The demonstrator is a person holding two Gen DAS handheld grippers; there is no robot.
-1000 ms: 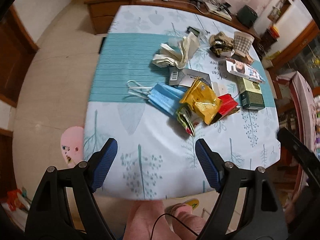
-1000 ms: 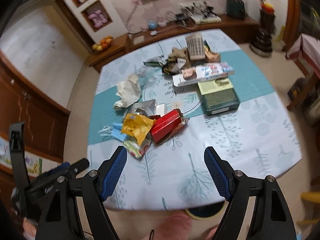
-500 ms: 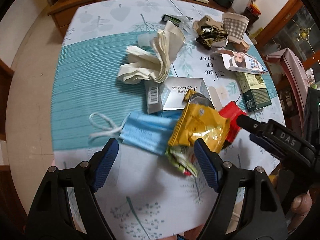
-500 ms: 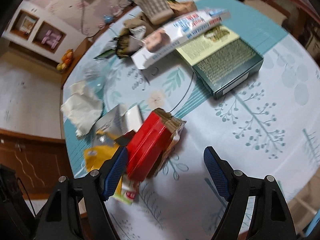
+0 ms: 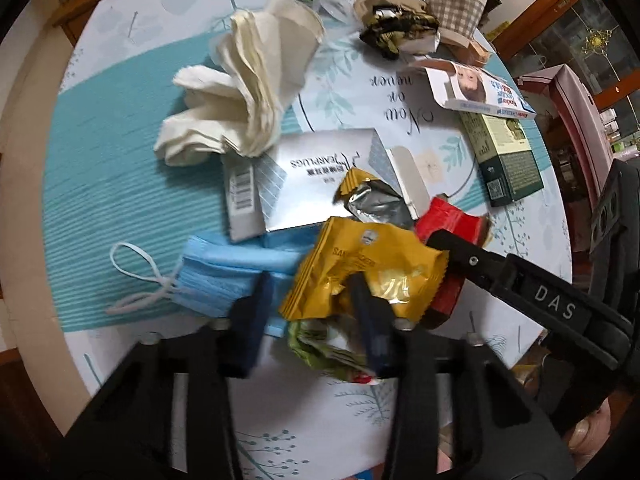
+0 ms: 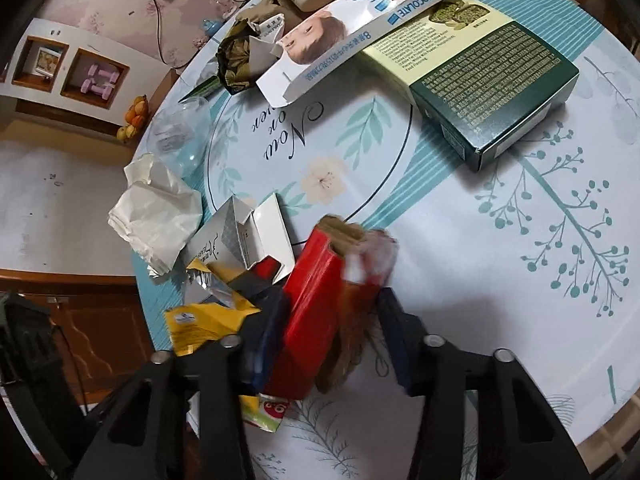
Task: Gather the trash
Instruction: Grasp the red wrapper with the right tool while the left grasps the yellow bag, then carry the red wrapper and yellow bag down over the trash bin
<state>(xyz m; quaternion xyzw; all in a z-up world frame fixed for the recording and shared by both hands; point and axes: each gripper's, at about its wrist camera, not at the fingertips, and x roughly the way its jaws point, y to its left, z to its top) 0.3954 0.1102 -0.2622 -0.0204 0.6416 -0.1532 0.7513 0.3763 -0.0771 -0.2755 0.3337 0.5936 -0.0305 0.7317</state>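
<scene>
Two grippers work the litter heap near the worktop's (image 6: pixel 520 240) front edge together: the left gripper (image 5: pixel 316 312) has its fingers closing around the crinkled yellow foil wrapper (image 5: pixel 360 276), the right gripper (image 6: pixel 332 328) around the red carton (image 6: pixel 316 300), so each hand lifts one piece.

Both dropped: L gripper (image 5: pixel 316 312) closing round yellow wrapper (image 5: pixel 360 276), R gripper (image 6: pixel 332 332) round red pack (image 6: pixel 316 300).

Motion blur smears the left gripper's (image 5: pixel 316 312) blue pads over the crinkled yellow foil wrapper (image 5: pixel 360 272), hiding any contact. At one o'clock, the red cardboard pack (image 5: pixel 452 228) sits half buried. Right view: that pack's torn end (image 6: pixel 360 248) blurs too.
</scene>
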